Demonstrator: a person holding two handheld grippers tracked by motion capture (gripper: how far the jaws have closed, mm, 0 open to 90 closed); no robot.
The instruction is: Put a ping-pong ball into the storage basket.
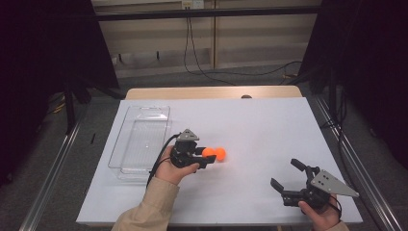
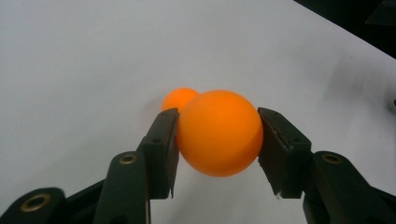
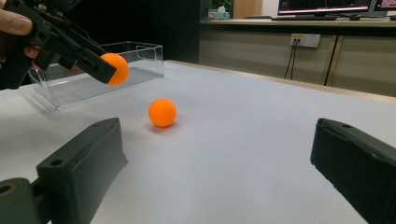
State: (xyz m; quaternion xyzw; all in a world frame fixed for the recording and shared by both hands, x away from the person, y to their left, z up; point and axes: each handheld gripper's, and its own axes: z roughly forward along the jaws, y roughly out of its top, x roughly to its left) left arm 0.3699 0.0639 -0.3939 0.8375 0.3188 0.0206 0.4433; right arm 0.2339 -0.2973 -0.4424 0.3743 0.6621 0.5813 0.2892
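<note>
- Centrally, the left tool [image 1: 204, 156] grips an orange ball [image 1: 209, 152], its jaws closed on the ball's two sides; the left gripper view shows a pad [image 2: 164, 140] pressed against each flank at the widest part, a hold that keeps a smooth round thing from squirting out.
- In the right gripper view, the held ball [image 3: 115, 68] hangs clear of the desk [image 3: 233, 121], above and apart from its neighbour, so it is lifted rather than rolled.
- A second orange ball [image 1: 220, 153] rests on the white desk surface just beyond the held one; in the left gripper view it peeps out behind the first [image 2: 180, 98]. It lies free and untouched, presumably awaiting its own turn.
- A clear plastic bin [image 1: 139, 144] stands lengthwise at the desk's left side, near the left hand [image 1: 171, 169] and empty as far as can be seen. Its position beside the working hand suggests it is the intended receptacle, reached by a short sideways carry.
- The right tool [image 1: 288, 175] sits well apart at the desk's near right edge, jaws spread wide with nothing between them; in its own view, the two black pads [image 3: 81, 161] frame the free ball from a distance. Its stance reads as standby, kept out of the left hand's path.
- Judged progress: first ball lifted, neither ball yet in the bin.
</note>
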